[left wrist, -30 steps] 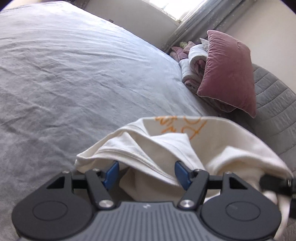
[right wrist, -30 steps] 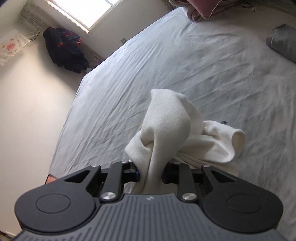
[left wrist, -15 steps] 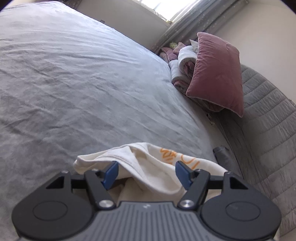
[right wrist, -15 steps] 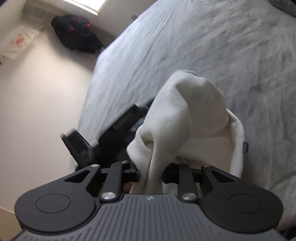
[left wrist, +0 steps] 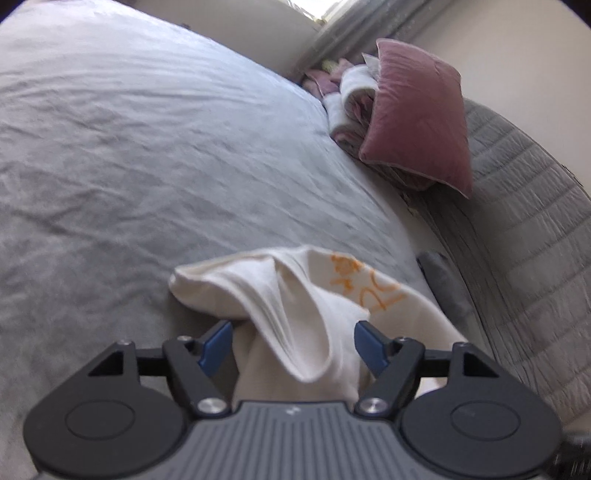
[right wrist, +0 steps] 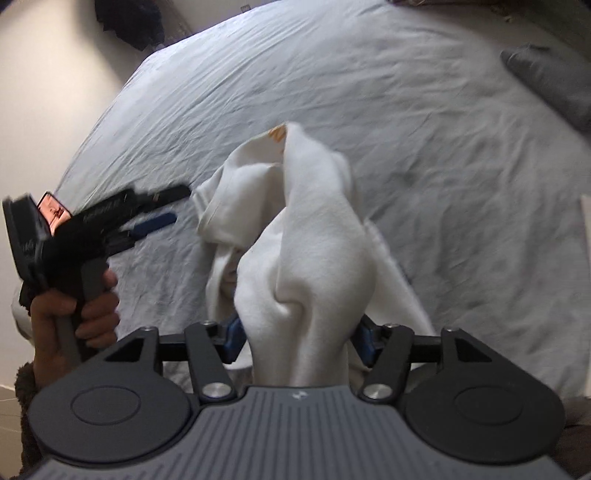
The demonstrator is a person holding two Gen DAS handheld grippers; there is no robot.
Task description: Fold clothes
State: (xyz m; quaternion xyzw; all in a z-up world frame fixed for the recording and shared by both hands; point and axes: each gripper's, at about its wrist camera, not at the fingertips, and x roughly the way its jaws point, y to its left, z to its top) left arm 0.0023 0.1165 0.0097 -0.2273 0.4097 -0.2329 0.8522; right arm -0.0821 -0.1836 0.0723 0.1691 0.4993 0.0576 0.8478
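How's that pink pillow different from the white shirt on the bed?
The pillow is plain dusty pink; the shirt is cream with orange print. The pillow is plump and propped upright against rolled bedding; the shirt lies limp and crumpled. Both are soft fabric.

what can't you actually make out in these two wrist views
- Cream garment: bunched on the grey bed sheet, so its type and orange print are unreadable.
- Right gripper, jaws opening: cloth between them hides any pad contact.
- Left gripper, jaws opening: cloth bulges between the pads, touch unclear.
- Dark clothing, right view: cut off by the top edge.
- Folded pile, left view: half hidden behind the pink pillow.
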